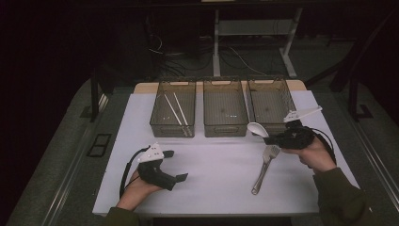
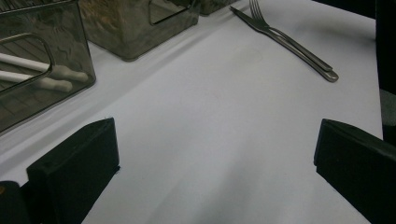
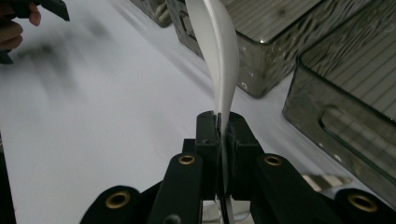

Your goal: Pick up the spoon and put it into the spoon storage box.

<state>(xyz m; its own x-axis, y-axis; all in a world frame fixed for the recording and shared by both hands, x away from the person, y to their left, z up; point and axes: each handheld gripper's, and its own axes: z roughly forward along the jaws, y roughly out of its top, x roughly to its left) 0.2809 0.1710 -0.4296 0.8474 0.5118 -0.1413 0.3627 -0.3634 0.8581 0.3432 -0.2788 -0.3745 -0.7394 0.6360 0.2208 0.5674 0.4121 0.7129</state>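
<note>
The right hand-held gripper (image 1: pixel 276 139) pinches the white spoon (image 1: pixel 257 129) by its handle — the spoon's long line points away toward the middle basket (image 1: pixel 225 123), just in front of it. The left hand-held gripper (image 1: pixel 175 165) sits wide open, far off on the bench (image 1: pixel 211 179).

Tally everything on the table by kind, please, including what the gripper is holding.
Clear bins: 3
White chopsticks: 2, in the left bin
White spoon: 1, clamped in the right gripper
Metal forks: 2, stacked on the cloth
Total: 8
</note>
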